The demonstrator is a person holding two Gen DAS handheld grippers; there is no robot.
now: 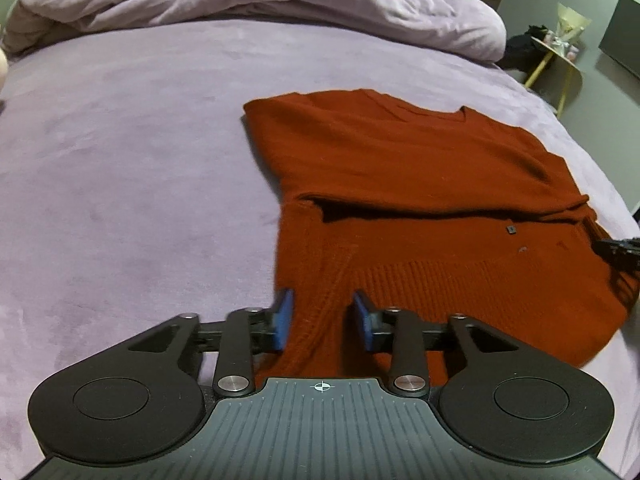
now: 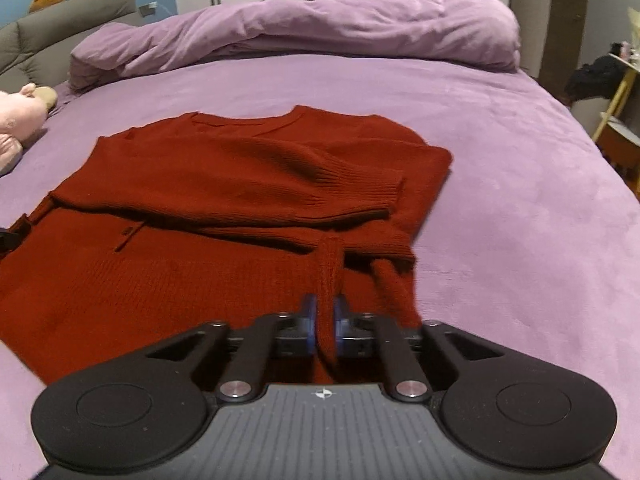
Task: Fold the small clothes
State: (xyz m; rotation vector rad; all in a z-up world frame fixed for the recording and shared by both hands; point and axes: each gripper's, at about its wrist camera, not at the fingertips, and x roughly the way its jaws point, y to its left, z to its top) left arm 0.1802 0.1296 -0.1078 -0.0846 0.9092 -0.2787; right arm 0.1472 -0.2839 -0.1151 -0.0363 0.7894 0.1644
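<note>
A red sweater (image 2: 224, 216) is lying flat on a purple bed (image 2: 500, 200). Both sleeves are already folded in across its chest, so the sweater is making a tidy block shape. The neck is pointing to 12 o'clock and the bottom edge is sitting at 6 o'clock, close to both cameras.

The right gripper (image 2: 325, 326) is pinching a ridge of the knit at the bottom edge. Its blue pads (image 2: 309, 322) are pressing tight on the cloth from both sides. The cloth is standing up between them like a little tent, which tells me it is caught well.

The left gripper (image 1: 322, 320) is sitting at the other bottom corner. Its blue pads (image 1: 283, 322) are only a little way apart, and a fold of the sweater is running between them. The left pad is touching the cloth. I cannot tell if the right pad is pressing too, so this grip looks looser.

I think both grippers are taking the bottom edge so they can lift it and lay it up toward the neck at 12 o'clock. Holding two corners keeps the edge straight. The left side may slip if it is not squeezed more.

A bunched purple blanket (image 2: 320, 28) is lying at the far end of the bed, well away.
</note>
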